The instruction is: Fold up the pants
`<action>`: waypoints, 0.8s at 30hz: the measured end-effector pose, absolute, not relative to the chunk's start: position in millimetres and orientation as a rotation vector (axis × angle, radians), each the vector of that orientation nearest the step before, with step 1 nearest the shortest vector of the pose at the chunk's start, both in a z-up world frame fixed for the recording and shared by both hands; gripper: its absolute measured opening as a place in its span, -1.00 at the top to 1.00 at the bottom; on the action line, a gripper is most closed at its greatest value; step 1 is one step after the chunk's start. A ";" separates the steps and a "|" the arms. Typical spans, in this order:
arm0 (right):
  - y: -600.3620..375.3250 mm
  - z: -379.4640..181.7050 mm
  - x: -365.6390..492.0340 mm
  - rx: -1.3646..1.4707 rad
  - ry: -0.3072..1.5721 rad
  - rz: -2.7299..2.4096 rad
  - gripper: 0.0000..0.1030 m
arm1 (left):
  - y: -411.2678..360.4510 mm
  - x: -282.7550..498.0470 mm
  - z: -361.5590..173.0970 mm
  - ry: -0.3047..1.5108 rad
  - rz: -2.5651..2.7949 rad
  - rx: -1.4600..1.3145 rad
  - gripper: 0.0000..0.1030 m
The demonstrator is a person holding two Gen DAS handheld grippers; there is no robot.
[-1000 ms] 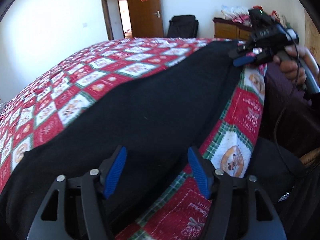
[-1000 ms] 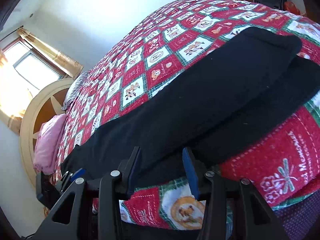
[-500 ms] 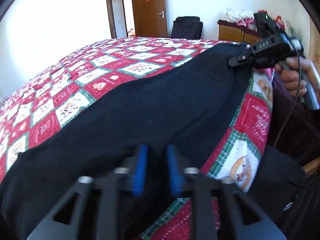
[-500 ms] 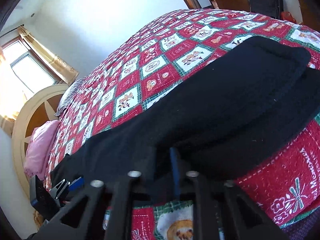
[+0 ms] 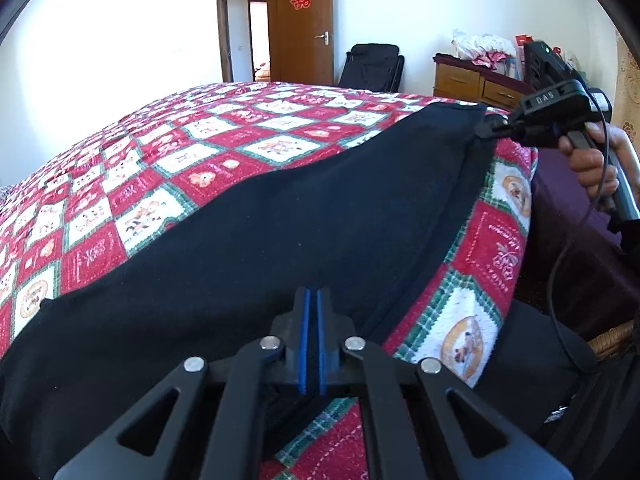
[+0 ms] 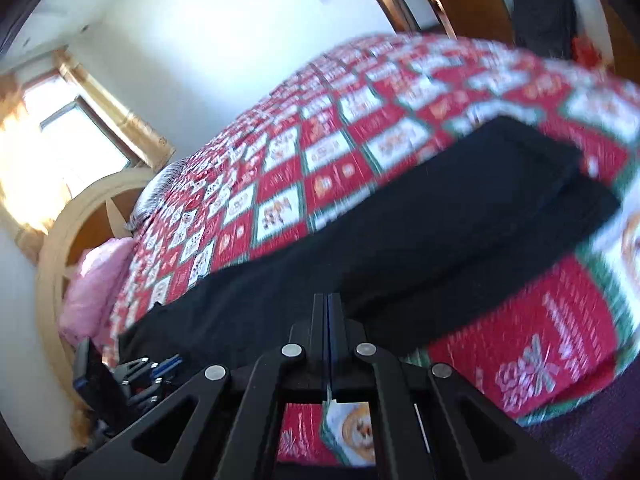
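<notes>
Black pants [image 5: 304,216] lie stretched along the near edge of a bed with a red, white and green quilt [image 5: 224,168]. My left gripper [image 5: 311,298] is at the bottom of the left wrist view, its blue pads [image 5: 304,336] pressed together on the pants' near edge. At the far end of the pants a hand [image 5: 592,164] holds my right gripper [image 5: 486,130], pinched on the fabric's corner. In the blurred right wrist view the right gripper [image 6: 328,300] is shut on the black pants [image 6: 420,224]. The left gripper [image 6: 160,364] shows low on the left there.
An open brown door [image 5: 304,24], a black chair [image 5: 372,66] and a wooden dresser [image 5: 476,84] stand beyond the bed. A pink pillow [image 6: 96,280], a curved headboard [image 6: 56,256] and a bright window [image 6: 68,140] are at the bed's head. Dark clothing [image 5: 532,352] is at right.
Both grippers went from open to shut on the near edge of the pants. The right wrist view has shifted and is now blurred.
</notes>
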State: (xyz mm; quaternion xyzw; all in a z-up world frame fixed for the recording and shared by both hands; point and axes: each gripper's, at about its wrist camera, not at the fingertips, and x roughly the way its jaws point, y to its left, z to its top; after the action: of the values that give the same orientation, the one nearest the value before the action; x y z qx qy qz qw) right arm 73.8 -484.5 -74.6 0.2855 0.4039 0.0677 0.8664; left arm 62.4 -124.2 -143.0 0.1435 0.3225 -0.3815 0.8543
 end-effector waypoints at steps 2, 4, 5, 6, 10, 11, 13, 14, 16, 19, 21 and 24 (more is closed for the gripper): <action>-488.7 -83.7 75.5 0.634 0.871 0.125 0.47 | -123.3 62.7 -143.6 0.680 -0.804 0.288 0.93; -488.8 -87.4 76.3 0.671 0.857 0.154 -0.02 | -123.0 59.1 -141.3 0.662 -0.825 0.277 0.91; -486.9 -86.7 76.8 0.657 0.853 0.145 -0.02 | -124.2 56.4 -140.0 0.649 -0.838 0.277 0.75; -483.8 -86.0 78.4 0.638 0.852 0.139 -0.02 | -126.3 55.0 -139.9 0.649 -0.842 0.284 0.61; -475.8 -87.2 87.8 0.616 0.869 0.116 -0.02 | -137.5 44.8 -143.4 0.615 -0.841 0.343 -0.16; -473.6 -87.9 90.7 0.616 0.874 0.107 -0.02 | -140.8 44.2 -145.1 0.617 -0.842 0.359 -0.16; -470.0 -89.6 96.0 0.616 0.871 0.099 0.09 | -147.5 46.1 -149.6 0.627 -0.828 0.391 -0.16; -467.8 -92.4 99.4 0.612 0.869 0.090 0.32 | -149.8 48.0 -152.0 0.632 -0.824 0.404 -0.16; -467.8 -98.9 102.2 0.620 0.874 0.079 0.77 | -151.5 50.9 -156.7 0.638 -0.813 0.423 -0.16; -467.3 -98.1 99.3 0.600 0.856 0.081 0.93 | -150.2 51.3 -156.6 0.630 -0.809 0.420 -0.16; -466.0 -86.6 95.5 0.580 0.815 0.094 0.94 | -150.3 49.7 -155.8 0.627 -0.807 0.421 -0.16; -459.3 -63.6 87.5 0.530 0.753 0.114 0.94 | -151.0 46.2 -154.9 0.616 -0.811 0.424 -0.16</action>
State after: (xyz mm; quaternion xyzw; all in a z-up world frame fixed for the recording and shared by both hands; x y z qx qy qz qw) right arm 87.5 -459.3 -63.6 0.2557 0.3632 0.0551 0.8942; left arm 46.2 -151.0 -154.9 0.2012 0.2928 -0.3851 0.8517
